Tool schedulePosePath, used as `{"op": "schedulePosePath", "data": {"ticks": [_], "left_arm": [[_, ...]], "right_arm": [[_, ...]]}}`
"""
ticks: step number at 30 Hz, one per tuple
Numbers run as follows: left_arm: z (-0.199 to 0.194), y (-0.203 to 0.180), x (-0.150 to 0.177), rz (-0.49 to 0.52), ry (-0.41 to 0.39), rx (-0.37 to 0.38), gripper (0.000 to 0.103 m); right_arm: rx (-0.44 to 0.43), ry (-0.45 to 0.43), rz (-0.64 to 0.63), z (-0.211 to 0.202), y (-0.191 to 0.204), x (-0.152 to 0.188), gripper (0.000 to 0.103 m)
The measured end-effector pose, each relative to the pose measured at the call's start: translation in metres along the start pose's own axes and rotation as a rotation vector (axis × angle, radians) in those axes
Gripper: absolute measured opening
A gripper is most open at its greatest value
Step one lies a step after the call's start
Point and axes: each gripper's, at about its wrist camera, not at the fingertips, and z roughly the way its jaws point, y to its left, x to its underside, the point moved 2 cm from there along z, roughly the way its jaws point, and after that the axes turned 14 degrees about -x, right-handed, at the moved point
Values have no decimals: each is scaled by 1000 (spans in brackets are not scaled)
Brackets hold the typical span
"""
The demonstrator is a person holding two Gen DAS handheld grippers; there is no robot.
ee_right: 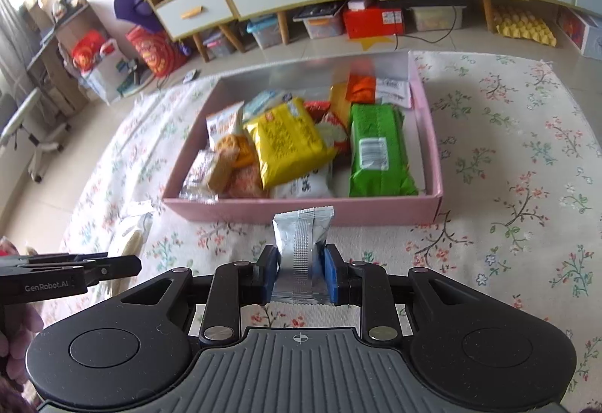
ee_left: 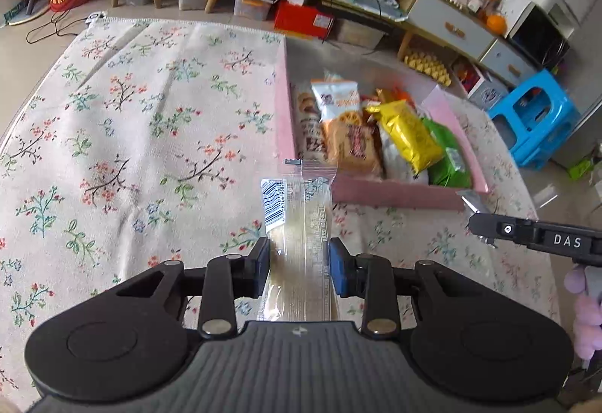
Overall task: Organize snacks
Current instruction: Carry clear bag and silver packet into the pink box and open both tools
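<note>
One pink box (ee_right: 301,215), two held snack packets, one blue stool (ee_left: 534,119)

Two black handheld grippers with blue pads

Each gripper, the left gripper (ee_left: 300,264) and the right gripper (ee_right: 302,272), had a ribbed grey body with a small crosshair mark, two round black discs at its sides, black link arms pinned with silver rivets, and blue pads (ee_right: 331,273); white lettering read "DAS" on one side and "GenRobot.AI" on the other, with fuzzy pink sleeve (ee_left: 587,315) beside

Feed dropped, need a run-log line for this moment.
left gripper: shut on clear packet | right gripper: shut on silver packet | pink box: snacks inside | both packets outside box
</note>
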Motion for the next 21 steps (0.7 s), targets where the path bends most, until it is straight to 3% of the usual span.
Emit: {"op": "schedulePosePath", "data": {"ticks": [11, 17, 21], "left_arm": [[8, -33, -25, -107, -78, 109, 30], [18, -58, -36, -106, -114, 148, 30], [27, -68, -40, -81, -125, 127, 30]], "right_arm": [[-10, -93, 103, -2, -21, -25, 25], [-78, -106, 174, 10, -29, -34, 25], [-94, -123, 188, 17, -33, -45, 25]]}}
